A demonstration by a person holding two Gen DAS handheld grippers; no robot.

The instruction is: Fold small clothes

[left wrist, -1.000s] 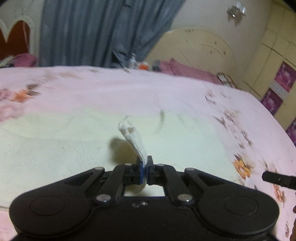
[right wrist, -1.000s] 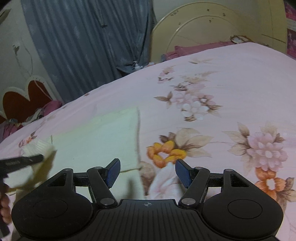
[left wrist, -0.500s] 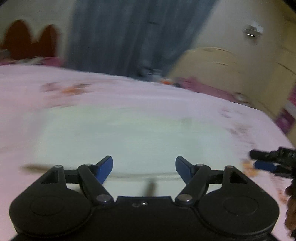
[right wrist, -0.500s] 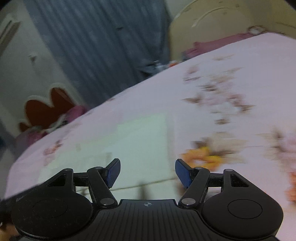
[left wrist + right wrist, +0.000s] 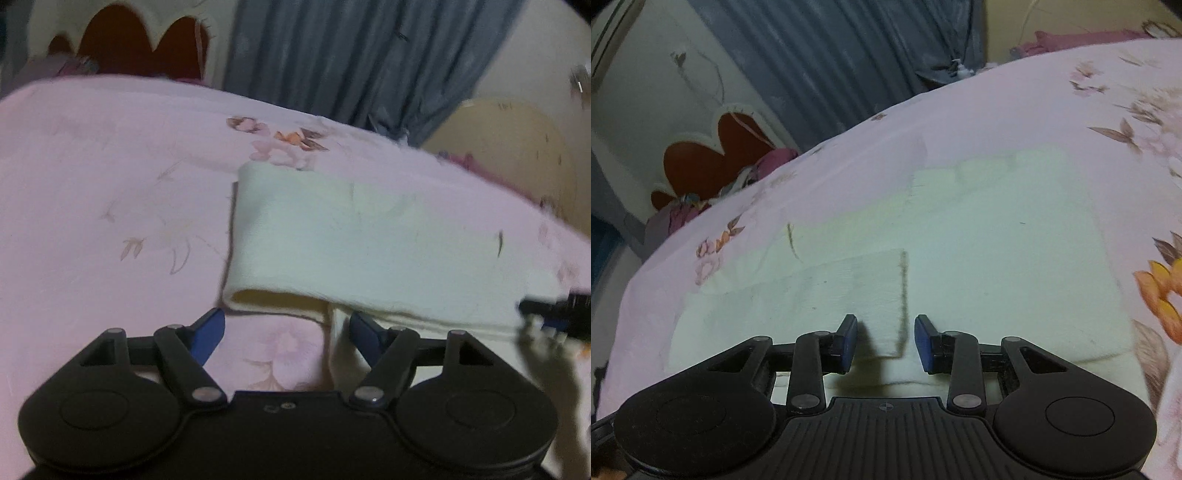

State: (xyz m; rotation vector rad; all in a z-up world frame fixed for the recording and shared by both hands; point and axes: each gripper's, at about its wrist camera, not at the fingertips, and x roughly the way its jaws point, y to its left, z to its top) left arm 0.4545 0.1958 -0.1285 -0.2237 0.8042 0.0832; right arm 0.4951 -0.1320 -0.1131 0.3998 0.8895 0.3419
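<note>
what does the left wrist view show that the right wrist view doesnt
Only the left wrist view shows the garment's raised near fold edge with a gap under it, and the right gripper's tip at far right.

Only the right wrist view shows a folded flap with a dark edge, and orange flowers.

Both show the pale garment on the pink bedsheet, the grey curtain, and open jaws.

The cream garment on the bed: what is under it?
The cream garment lies on the pink floral bedsheet. Near the open left tool, its folded upper layer lifts, showing a lower cream layer. Whatever lies beneath the rest is covered.
</note>
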